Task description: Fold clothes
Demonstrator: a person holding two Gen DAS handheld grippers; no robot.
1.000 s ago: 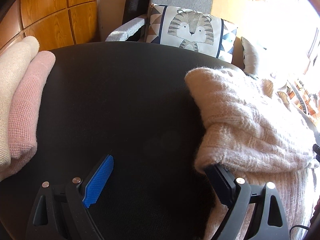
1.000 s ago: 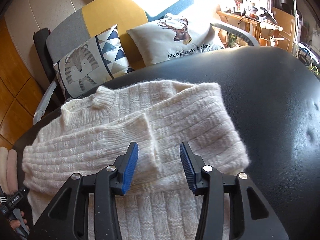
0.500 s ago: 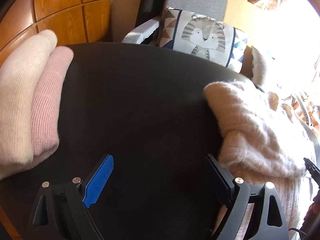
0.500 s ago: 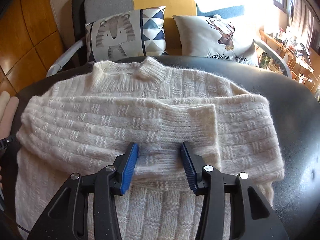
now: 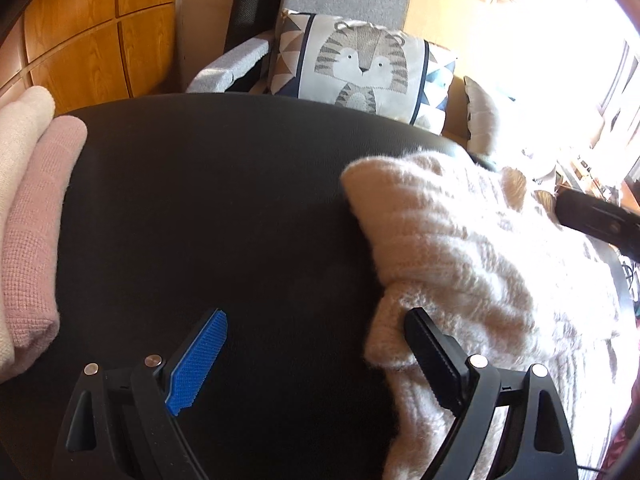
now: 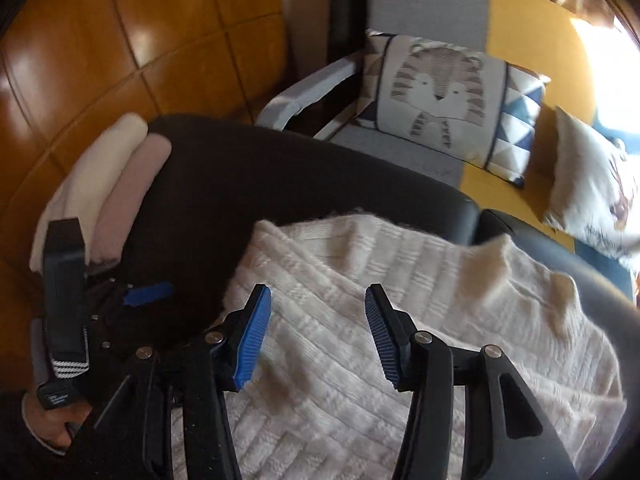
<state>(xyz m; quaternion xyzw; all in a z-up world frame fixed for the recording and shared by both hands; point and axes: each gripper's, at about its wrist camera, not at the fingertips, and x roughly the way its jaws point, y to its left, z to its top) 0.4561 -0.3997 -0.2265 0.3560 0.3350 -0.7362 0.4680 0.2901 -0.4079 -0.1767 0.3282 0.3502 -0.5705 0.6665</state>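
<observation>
A cream knitted sweater (image 5: 480, 264) lies on the right part of the black table (image 5: 224, 208), sleeves folded across its body. My left gripper (image 5: 316, 360) stands open over bare tabletop. Its right finger (image 5: 434, 360) is at the sweater's folded left edge, and nothing is between the pads. In the right wrist view my right gripper (image 6: 318, 340) hovers above the sweater (image 6: 400, 292). Its jaws are opening, with knit beneath them and no pad pressing on it. The left gripper (image 6: 64, 300) and a hand (image 6: 48, 420) holding it show at the left there.
Folded pink (image 5: 36, 240) and cream (image 5: 16, 144) sweaters are stacked at the table's left edge. Behind the table stands a sofa with a tiger cushion (image 5: 360, 68) and a white cushion (image 6: 592, 184). Wooden panelling (image 5: 88, 40) fills the back left.
The right gripper swung left across the sweater and rolled, and its jaws widened a little. The left gripper drifted off the sweater's edge and came back beside it, still open.
</observation>
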